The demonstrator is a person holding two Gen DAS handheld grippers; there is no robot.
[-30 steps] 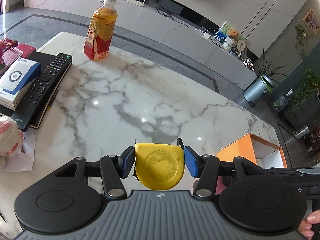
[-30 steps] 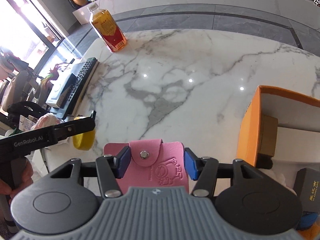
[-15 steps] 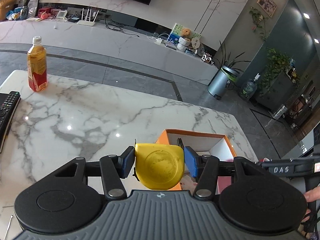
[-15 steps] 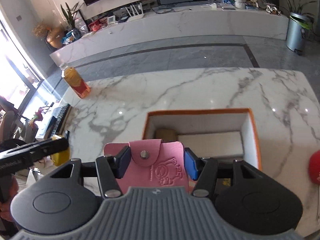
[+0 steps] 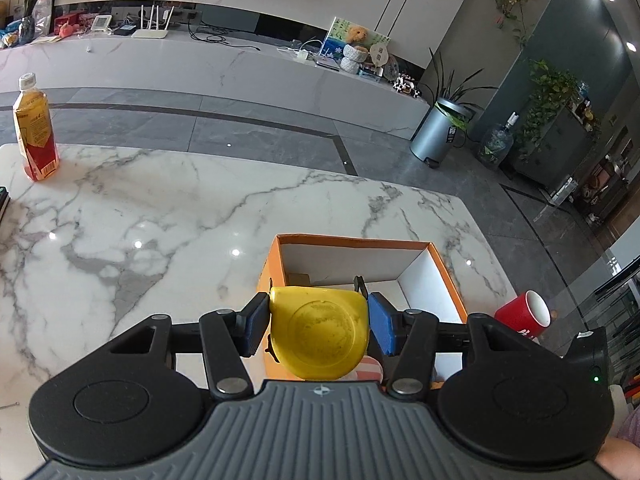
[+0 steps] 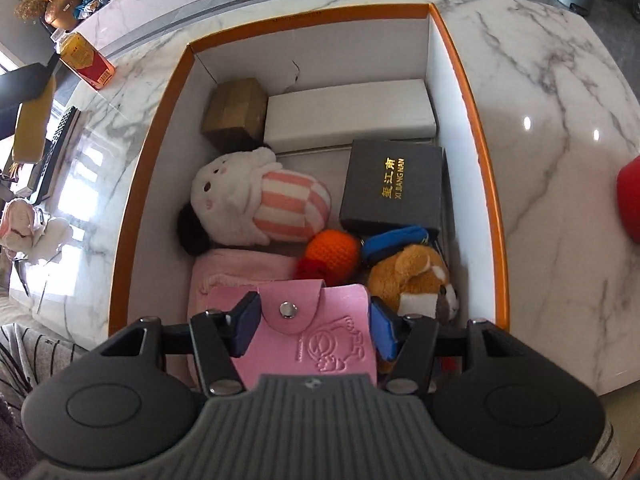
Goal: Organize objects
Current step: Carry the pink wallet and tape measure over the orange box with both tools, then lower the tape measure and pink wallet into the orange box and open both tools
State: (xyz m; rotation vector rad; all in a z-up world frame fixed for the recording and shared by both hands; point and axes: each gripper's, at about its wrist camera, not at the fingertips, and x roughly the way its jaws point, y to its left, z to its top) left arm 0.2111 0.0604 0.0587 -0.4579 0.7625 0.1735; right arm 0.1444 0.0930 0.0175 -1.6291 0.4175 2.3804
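Note:
My left gripper (image 5: 319,322) is shut on a yellow tape measure (image 5: 319,332) and holds it above the near left edge of the orange box (image 5: 352,240). My right gripper (image 6: 312,326) is shut on a pink snap pouch (image 6: 316,340) and holds it over the near part of the orange box (image 6: 492,184). Inside the box lie a striped white plush (image 6: 256,196), a black gift box (image 6: 394,184), a white box (image 6: 348,114), a brown carton (image 6: 235,112), an orange knitted ball (image 6: 332,254), a brown plush (image 6: 416,280) and a pink cloth (image 6: 240,272).
The box stands on a white marble table (image 5: 160,208). A tea bottle (image 5: 34,128) stands at the far left. A red mug (image 5: 524,316) lies right of the box. A remote (image 6: 54,148) and a pink plush (image 6: 16,224) sit at the table's left.
Both grippers moved to the orange box with their objects still held. The right gripper now looks straight down into the box; the left has come closer to its left edge.

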